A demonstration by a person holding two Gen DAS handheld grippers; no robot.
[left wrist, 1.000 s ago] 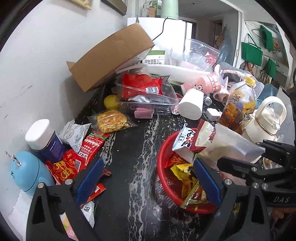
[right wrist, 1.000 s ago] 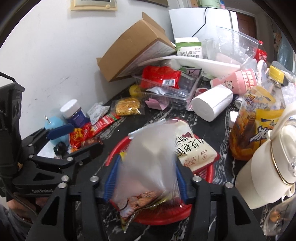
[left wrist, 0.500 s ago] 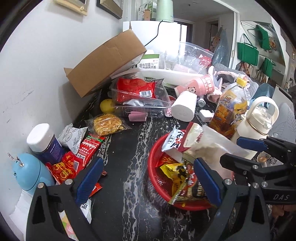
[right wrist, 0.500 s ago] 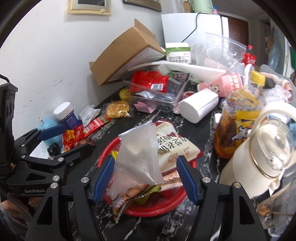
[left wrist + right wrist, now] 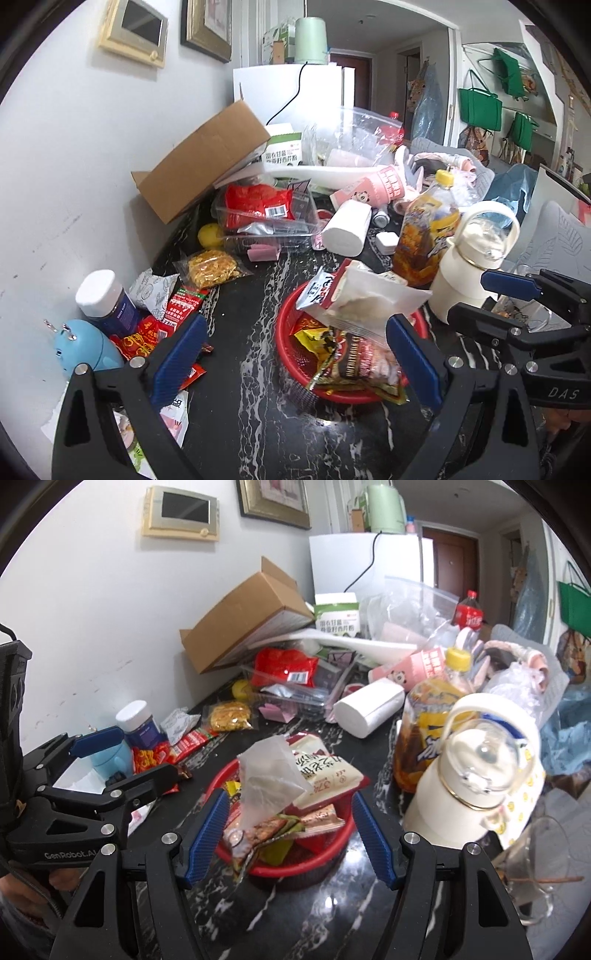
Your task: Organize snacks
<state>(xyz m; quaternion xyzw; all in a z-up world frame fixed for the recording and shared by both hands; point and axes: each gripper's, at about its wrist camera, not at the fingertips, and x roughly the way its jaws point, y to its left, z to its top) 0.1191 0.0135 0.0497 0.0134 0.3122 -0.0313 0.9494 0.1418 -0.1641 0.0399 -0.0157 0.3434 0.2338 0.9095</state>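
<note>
Both jaws now clear of bag (image 5: 271,775)

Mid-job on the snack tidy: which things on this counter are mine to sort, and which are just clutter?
Job:
red basket, already holding packets
clear bag on top of them
yellow snack pack
red sachets
both grippers, open: left, right

Clutter:
cardboard box
tissue roll
cream kettle
tea bottle
blue jar
</note>
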